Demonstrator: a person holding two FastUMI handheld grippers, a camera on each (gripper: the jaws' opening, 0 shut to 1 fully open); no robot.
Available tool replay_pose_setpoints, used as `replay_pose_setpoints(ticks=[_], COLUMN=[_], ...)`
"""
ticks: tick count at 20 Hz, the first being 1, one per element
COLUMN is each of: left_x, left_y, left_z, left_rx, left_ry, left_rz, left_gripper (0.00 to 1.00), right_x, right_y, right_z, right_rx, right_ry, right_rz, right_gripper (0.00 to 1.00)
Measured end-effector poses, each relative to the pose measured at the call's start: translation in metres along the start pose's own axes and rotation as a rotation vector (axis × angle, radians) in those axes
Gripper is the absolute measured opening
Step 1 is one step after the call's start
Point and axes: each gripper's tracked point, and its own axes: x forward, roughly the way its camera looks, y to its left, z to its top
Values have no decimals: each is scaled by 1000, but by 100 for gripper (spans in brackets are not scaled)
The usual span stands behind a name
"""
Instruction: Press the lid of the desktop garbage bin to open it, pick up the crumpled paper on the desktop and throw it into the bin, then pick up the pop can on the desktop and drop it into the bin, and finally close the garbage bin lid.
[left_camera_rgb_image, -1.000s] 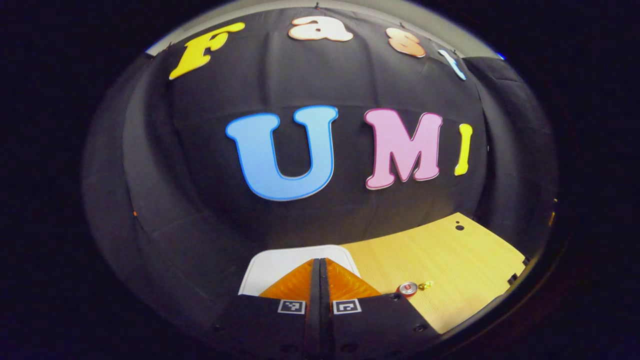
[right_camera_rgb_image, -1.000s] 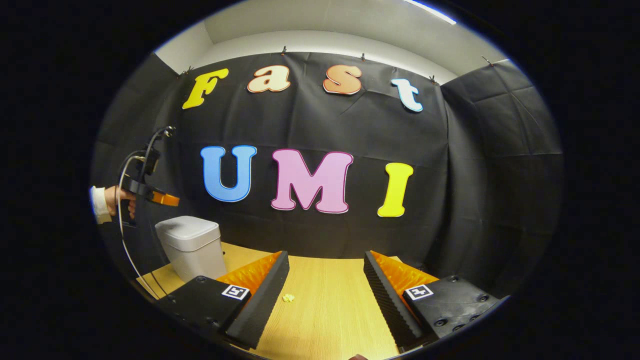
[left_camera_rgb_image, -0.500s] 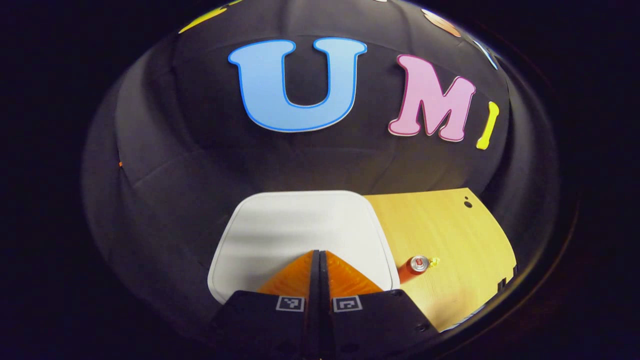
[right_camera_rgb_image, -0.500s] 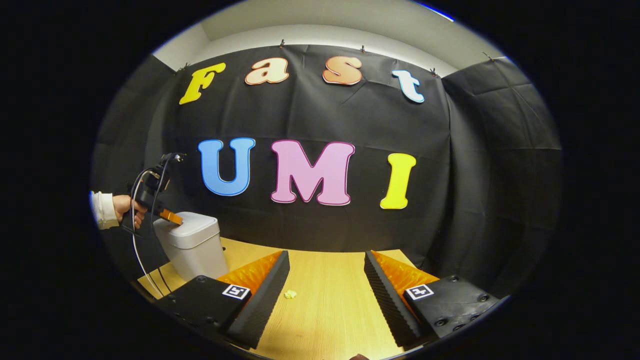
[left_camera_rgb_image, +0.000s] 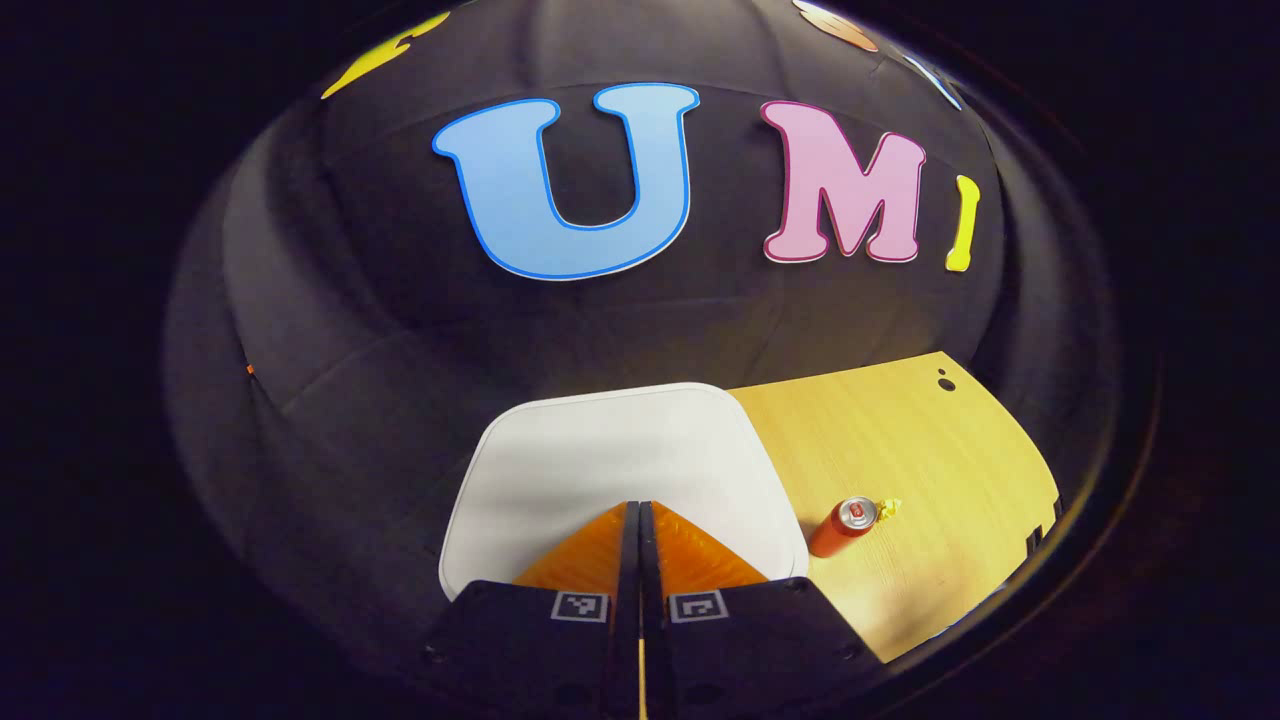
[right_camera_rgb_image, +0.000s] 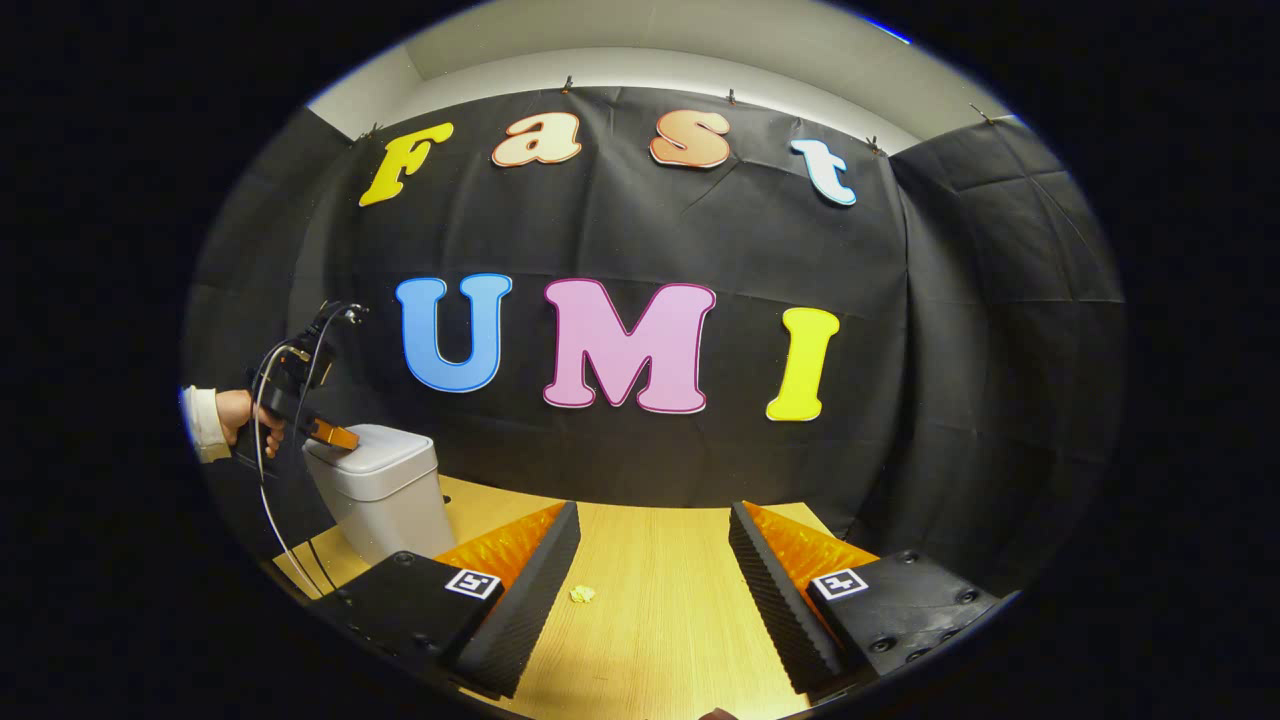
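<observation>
A: Entry one, left gripper (left_camera_rgb_image: 640, 512)?
B: Fingers pressed together with nothing between them, pitched downward, tips over the near edge of the bin lid (left_camera_rgb_image: 610, 450). In the right gripper view the same left gripper (right_camera_rgb_image: 335, 436) sits at the lid's (right_camera_rgb_image: 378, 447) near-left edge, tips at or touching the surface; contact cannot be confirmed. A hand (right_camera_rgb_image: 240, 415) with a pale sleeve cuff grips its handle from behind, forearm roughly level, a cable looping down below.

A: Entry two, right gripper (right_camera_rgb_image: 655, 535)?
B: Fingers spread wide, empty, held low and level over the counter (right_camera_rgb_image: 650, 620), pointing toward the back wall.

A: Entry three, garbage bin (right_camera_rgb_image: 385, 495)?
B: Pale, lid down, standing on the counter ahead and left of the right gripper.

A: Entry four, crumpled paper (right_camera_rgb_image: 582, 594)?
B: Small yellow wad on the counter, between the right gripper's fingers, closer to its left one.

A: Entry five, pop can (left_camera_rgb_image: 845, 526)?
B: Red, on the counter (left_camera_rgb_image: 900, 440) to the right of the left gripper, beside the bin, with the paper wad (left_camera_rgb_image: 886, 508) just beyond its top.
</observation>
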Motion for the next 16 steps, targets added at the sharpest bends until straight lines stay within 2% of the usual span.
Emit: replay_pose_setpoints(ticks=[1,3,4,5,6,8,12,16], left_x=[-2,-10,-12,-15,-21,-37,-86,-131], left_y=[1,6,9,13,18,22,27,22], left_z=[7,15,22,30,37,53,81,80], left_rx=[-3,4,8,6,-3,-14,33,-2], left_ry=[-29,-86,-125,-168,-212,-305,-459,-516], left_rz=[2,18,31,45,63,82,121,117], left_gripper=[11,35,73,87,96,98,96,96], right_x=[0,0,-2,-2,-2,-4,-5,-1], right_y=[2,6,8,11,14,20,36,50], right_z=[1,1,0,-1,-3,-4,-12,-25], right_rx=[0,-11,-19,-29,-39,-52,-40,-24], right_ry=[-2,0,3,4,15,27,42,73], right_rz=[1,-2,-1,2,5,14,35,69], right_gripper=[96,96,96,96,96,96,96,96])
